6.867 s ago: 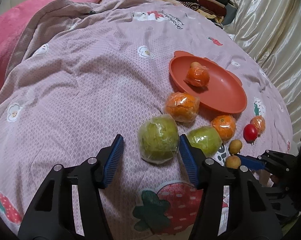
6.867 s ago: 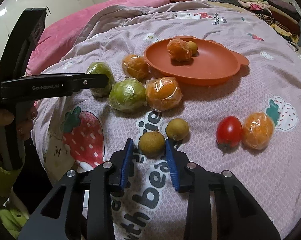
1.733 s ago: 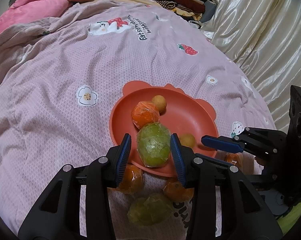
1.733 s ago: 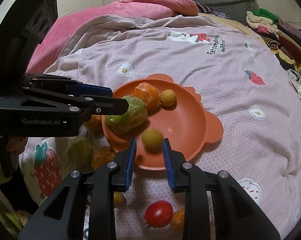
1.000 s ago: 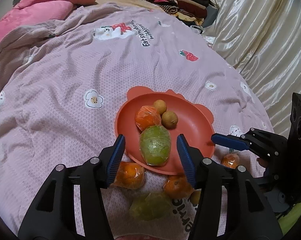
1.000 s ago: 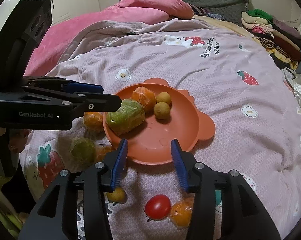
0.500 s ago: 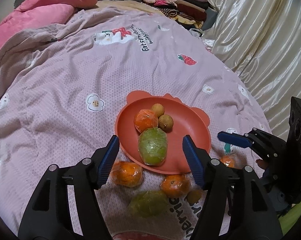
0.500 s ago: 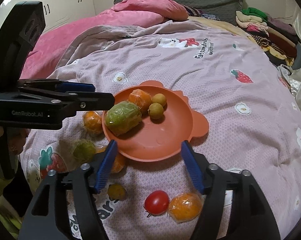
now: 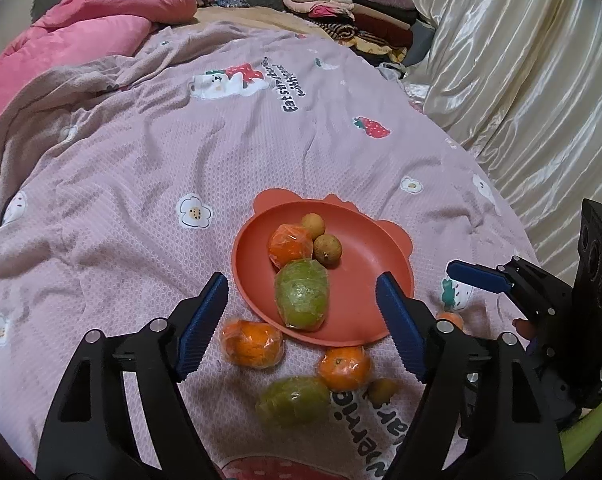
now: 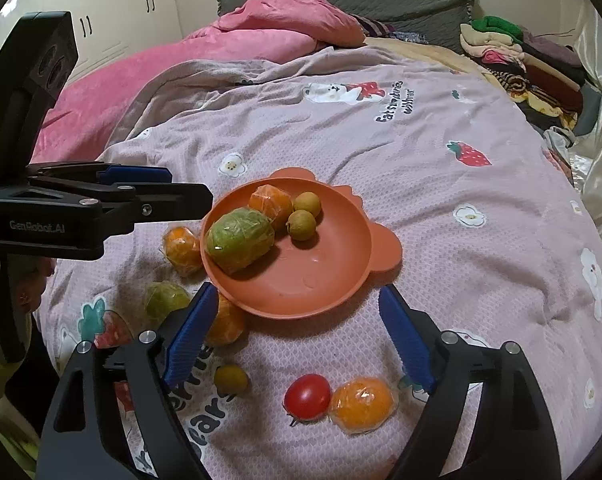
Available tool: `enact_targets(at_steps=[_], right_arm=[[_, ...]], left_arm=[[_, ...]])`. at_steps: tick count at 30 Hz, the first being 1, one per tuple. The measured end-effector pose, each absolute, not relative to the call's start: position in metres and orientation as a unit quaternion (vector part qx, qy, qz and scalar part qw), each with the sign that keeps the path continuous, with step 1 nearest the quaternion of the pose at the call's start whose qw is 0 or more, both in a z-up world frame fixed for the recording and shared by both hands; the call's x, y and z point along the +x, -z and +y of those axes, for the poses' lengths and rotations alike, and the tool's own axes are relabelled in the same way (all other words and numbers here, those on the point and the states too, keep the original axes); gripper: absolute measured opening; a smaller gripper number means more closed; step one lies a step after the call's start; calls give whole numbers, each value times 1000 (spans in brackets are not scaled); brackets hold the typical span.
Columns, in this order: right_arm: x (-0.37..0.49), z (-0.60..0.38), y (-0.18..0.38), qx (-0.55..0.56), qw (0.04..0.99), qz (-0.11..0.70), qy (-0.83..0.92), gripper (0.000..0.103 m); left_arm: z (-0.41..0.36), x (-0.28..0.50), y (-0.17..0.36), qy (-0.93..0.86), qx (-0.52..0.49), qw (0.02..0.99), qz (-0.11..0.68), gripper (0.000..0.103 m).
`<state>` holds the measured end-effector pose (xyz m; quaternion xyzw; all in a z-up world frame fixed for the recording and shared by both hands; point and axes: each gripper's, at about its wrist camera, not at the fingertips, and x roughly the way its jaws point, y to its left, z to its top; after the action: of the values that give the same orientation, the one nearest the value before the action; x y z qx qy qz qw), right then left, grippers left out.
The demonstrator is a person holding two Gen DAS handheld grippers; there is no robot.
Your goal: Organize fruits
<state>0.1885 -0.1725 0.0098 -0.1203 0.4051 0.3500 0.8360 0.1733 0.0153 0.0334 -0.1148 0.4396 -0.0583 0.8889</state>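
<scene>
Fingers of both the left gripper (image 9: 302,312) and right gripper (image 10: 293,322) are opening, seemingly empty, above the plate (image 9: 365,256).

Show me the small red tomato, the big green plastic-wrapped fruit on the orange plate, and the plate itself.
Small red tomato (image 10: 307,396): right wrist view, middle of its skin.
Big green plastic-wrapped fruit (image 10: 240,239): right wrist view, its wrapped top.
Orange plate (image 10: 321,276): right wrist view, bare floor.

The bed (image 10: 441,184) carries an orange plate (image 10: 341,280), a tomato (image 10: 307,395), wrapped oranges and green fruit lying loose.
</scene>
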Motion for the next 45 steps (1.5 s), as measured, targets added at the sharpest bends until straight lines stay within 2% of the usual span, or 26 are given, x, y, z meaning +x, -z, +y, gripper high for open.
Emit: enact_targets(at_steps=[15, 23, 45], right_arm=[[182, -182, -19, -114, 845, 396, -339, 90], [180, -191, -26, -107, 853, 389, -330, 92], [171, -221, -48, -87, 875, 370, -301, 94]], left_arm=[[15, 164, -44, 42, -115, 893, 433, 88], [18, 157, -50, 37, -116, 896, 427, 92], [26, 134, -68, 23, -123, 905, 407, 93]])
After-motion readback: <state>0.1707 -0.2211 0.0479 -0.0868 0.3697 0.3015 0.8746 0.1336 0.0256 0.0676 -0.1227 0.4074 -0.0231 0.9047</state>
